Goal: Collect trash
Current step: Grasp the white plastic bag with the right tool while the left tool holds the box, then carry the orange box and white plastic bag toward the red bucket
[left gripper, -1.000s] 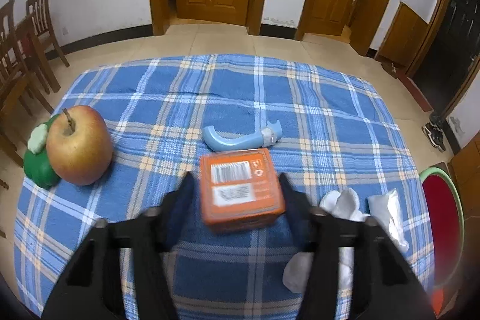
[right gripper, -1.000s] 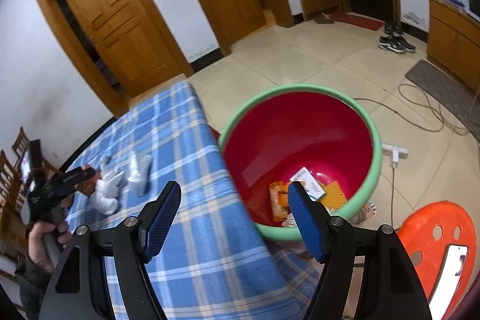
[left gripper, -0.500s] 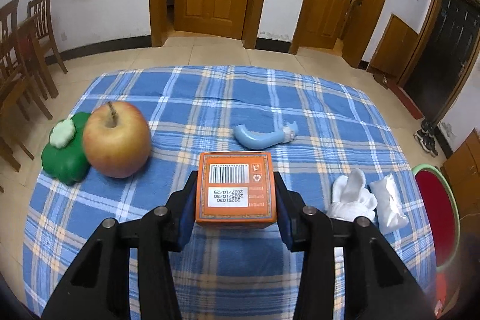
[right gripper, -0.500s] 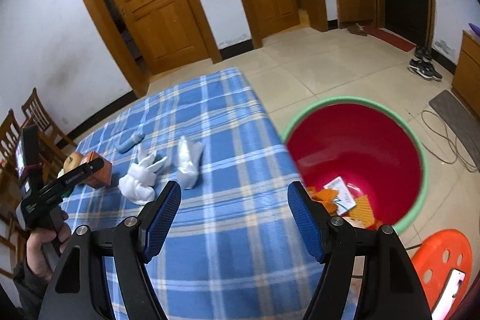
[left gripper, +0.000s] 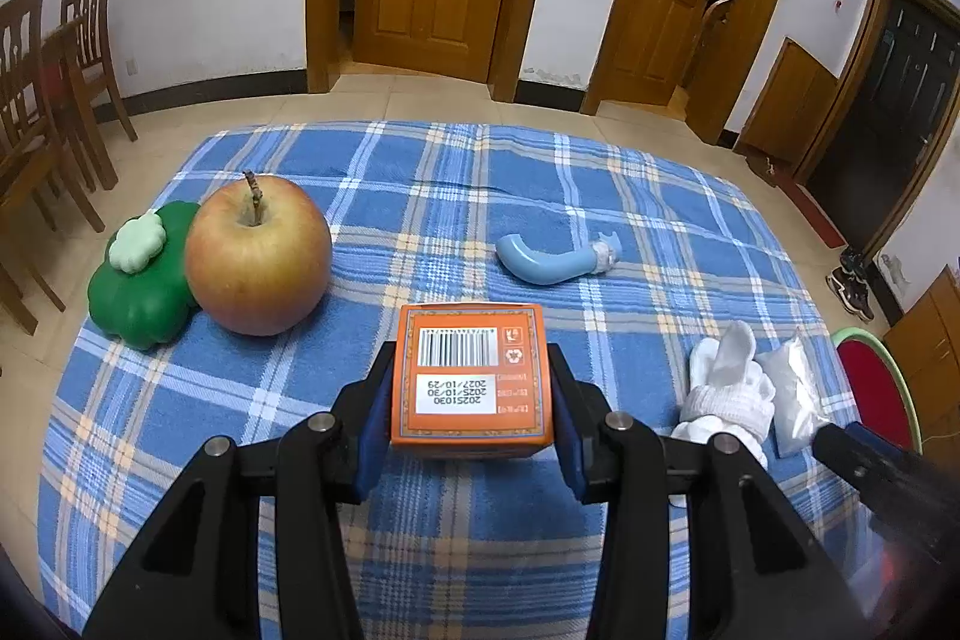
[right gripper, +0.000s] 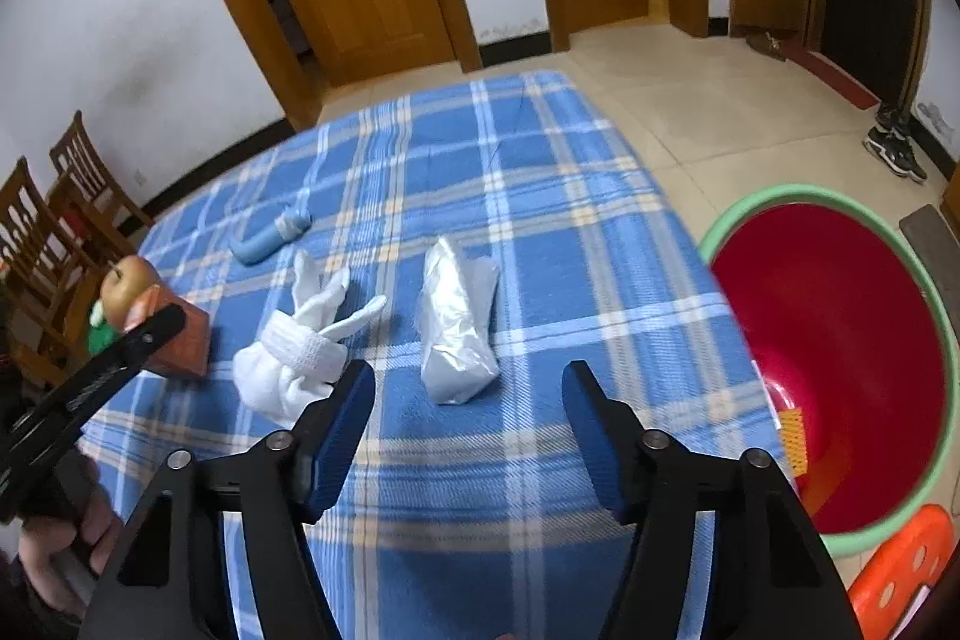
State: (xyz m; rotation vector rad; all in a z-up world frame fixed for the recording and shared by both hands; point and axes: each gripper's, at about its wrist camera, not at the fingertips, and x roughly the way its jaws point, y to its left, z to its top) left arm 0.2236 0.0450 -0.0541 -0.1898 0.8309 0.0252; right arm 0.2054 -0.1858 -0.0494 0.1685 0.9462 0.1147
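An orange carton [left gripper: 471,381], bearing a white barcode label and a printed date panel on its upper face, is clamped between the blue pads of the left gripper [left gripper: 471,418] above the blue plaid tablecloth [left gripper: 456,184]. An apple [left gripper: 258,259] and a green toy [left gripper: 141,280] are seen beyond it to the left. The right gripper [right gripper: 468,421], its jaws just narrowed yet apart with nothing between them, is held before a crumpled clear bag [right gripper: 456,325], beside a white cloth bundle [right gripper: 300,352]. A red, green-rimmed basin [right gripper: 834,364] stands on the floor.

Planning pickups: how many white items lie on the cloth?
2: a cloth bundle and a plastic bag side by side near the bin.
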